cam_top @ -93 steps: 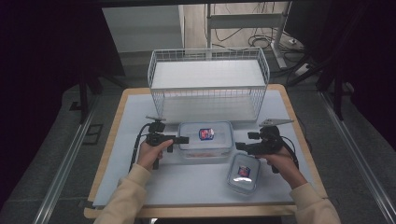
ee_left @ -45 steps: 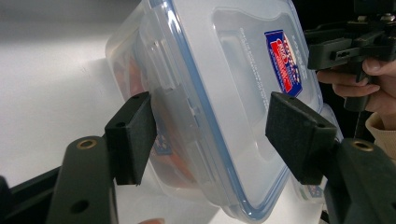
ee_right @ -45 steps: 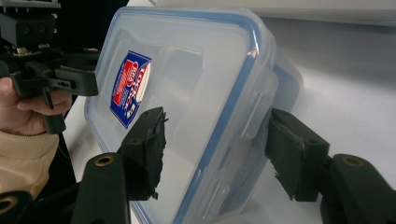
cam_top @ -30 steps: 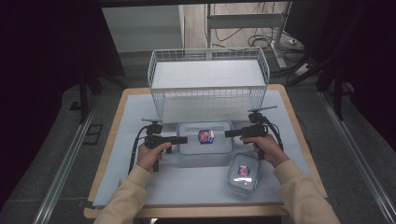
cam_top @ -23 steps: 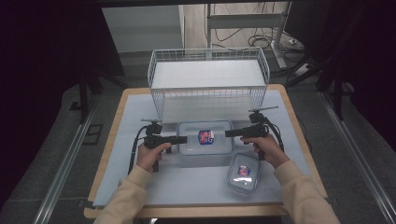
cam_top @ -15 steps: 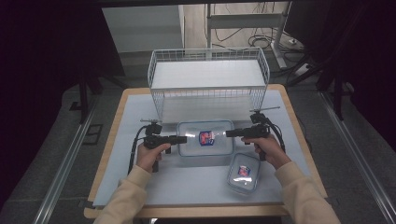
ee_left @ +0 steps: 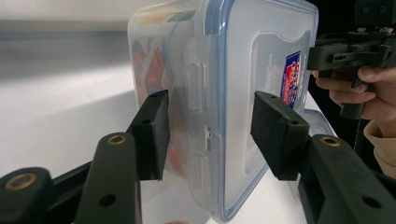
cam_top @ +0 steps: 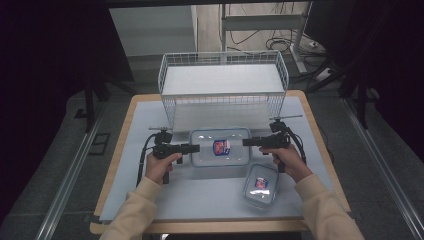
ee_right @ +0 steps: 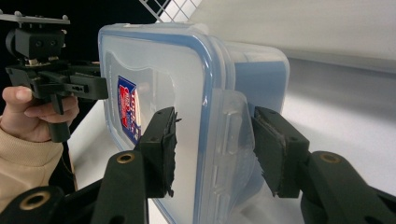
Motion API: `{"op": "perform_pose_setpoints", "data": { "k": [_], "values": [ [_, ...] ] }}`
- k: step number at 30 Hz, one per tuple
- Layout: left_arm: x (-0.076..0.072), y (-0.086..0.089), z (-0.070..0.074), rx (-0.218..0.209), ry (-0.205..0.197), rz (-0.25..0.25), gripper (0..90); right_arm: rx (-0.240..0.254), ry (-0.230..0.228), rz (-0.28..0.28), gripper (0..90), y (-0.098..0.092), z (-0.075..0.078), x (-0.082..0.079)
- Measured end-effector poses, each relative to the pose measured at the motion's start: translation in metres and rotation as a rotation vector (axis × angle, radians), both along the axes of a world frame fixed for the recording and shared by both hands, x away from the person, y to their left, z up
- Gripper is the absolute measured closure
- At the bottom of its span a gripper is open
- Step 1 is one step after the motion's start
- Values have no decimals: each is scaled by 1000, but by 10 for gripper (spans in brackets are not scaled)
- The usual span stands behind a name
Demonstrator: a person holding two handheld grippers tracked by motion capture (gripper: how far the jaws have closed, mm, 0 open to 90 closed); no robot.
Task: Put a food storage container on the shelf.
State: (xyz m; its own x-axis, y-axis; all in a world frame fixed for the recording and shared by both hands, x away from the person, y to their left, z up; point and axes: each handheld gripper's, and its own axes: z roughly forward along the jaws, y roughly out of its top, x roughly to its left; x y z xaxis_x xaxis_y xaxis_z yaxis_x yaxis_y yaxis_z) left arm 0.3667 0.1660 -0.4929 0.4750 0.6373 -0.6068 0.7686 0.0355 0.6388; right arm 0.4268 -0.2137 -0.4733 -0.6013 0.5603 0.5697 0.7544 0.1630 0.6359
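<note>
Container (cam_top: 220, 147) sits mid-table, just before wire basket (cam_top: 223, 87). Your left gripper (cam_top: 194, 148) has been closing on its left end; pads straddle latch, contact not clear. Your right gripper (cam_top: 247, 142) pinches right-end latch. Smaller container (cam_top: 260, 185) lies near your right hand.

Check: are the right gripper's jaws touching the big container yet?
Touching. In the right gripper view, both pads of the right gripper press the large container at its end latch, one on the lid face, one underneath.
</note>
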Motion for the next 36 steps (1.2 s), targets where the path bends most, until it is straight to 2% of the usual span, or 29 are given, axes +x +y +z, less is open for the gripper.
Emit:
{"op": "perform_pose_setpoints", "data": {
  "k": [7,20,27,34,36],
  "values": [
    [-4,-3,12,16,-41,-9,488,9,-29,3,507,-4,10,-5],
    [-10,-7,30,25,-89,-20,495,30,-74,5,507,-10,24,-13],
    [-12,-8,43,16,-116,-17,495,22,-106,2,507,-11,41,-16],
    [-14,-11,61,25,-149,-25,494,26,-144,-6,507,-14,58,-23],
    [-14,-13,69,23,-164,-26,494,25,-163,-9,507,-16,67,-25]
  ]
}}
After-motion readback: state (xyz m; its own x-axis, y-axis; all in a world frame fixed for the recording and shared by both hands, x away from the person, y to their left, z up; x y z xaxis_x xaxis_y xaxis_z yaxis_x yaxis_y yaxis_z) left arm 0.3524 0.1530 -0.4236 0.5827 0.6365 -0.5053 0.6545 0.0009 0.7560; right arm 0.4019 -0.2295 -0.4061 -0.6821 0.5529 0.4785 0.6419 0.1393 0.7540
